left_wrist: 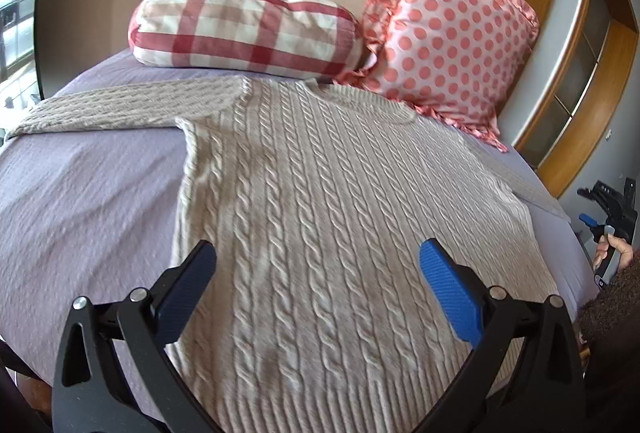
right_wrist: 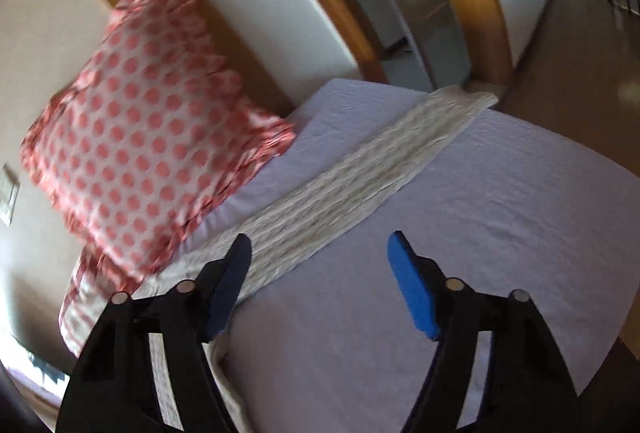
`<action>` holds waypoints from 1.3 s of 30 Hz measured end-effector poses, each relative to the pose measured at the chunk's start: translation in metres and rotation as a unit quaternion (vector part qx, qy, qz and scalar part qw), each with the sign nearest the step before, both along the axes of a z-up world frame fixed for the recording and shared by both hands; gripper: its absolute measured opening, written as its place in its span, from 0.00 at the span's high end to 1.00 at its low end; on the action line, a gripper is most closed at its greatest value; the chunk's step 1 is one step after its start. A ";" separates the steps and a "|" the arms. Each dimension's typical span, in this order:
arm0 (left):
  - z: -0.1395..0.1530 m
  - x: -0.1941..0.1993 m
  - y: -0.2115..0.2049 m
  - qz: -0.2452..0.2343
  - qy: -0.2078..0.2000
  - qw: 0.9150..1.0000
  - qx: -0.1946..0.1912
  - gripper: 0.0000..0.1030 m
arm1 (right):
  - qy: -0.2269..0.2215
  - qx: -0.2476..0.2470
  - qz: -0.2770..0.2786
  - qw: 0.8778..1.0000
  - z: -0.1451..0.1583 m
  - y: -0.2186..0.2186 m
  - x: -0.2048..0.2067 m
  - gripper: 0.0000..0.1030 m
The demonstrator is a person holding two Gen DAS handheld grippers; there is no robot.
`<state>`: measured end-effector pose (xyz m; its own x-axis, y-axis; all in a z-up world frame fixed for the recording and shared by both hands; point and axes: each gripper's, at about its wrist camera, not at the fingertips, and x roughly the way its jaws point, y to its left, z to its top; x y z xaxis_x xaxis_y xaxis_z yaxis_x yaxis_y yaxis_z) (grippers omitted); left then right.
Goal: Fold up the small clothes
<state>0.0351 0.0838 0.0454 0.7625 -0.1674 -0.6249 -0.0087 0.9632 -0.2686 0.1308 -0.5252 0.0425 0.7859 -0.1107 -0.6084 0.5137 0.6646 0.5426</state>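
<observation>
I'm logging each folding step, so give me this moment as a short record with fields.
garment: cream cable-knit sweater, spread flat, both sleeves out sideways
surface: lavender bedspread
behind: red-and-white checked bolster pillow; pink polka-dot ruffled cushion
left hand-held gripper: open, over the sweater's body
right hand-held gripper: open, empty, near a sleeve
folds: none yet

Open lilac bedspread [left_wrist: 80, 201] to the left of the cable-knit sweater [left_wrist: 320, 213], and more bare cover to the right of its outstretched sleeve [right_wrist: 340, 189]. Blocked at the head of the bed by a checked bolster [left_wrist: 244, 29] and a polka-dot cushion [left_wrist: 444, 33], the cushion's ruffle touching the sweater's shoulder. Wide gap between the left gripper [left_wrist: 318, 265] fingers, likewise the right gripper [right_wrist: 320, 265].
</observation>
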 end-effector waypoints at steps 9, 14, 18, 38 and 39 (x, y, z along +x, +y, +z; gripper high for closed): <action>0.014 0.020 0.049 0.094 -0.025 0.995 0.020 0.02 | 0.045 0.097 -0.148 0.983 -0.057 -0.104 0.048 0.74; 0.009 0.033 0.060 0.108 -0.015 0.994 0.019 0.02 | 0.032 0.104 -0.167 0.980 -0.065 -0.112 0.055 0.81; 0.002 0.039 0.066 0.094 -0.015 0.995 -0.007 0.02 | 0.018 0.080 -0.148 0.986 -0.063 -0.108 0.057 0.92; 0.009 0.043 0.196 0.176 -0.022 0.977 -0.118 0.02 | -0.058 -0.048 0.487 0.870 0.047 0.381 0.112 0.90; 0.009 0.044 0.206 0.183 -0.023 0.975 -0.122 0.02 | -0.059 -0.043 0.488 0.870 0.042 0.381 0.107 0.90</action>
<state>0.0787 0.2895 0.0546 0.8252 -0.0178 -0.5645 -0.3231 0.8050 -0.4976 0.2381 -0.1446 0.0849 0.5866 0.6039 -0.5396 -0.3743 0.7930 0.4806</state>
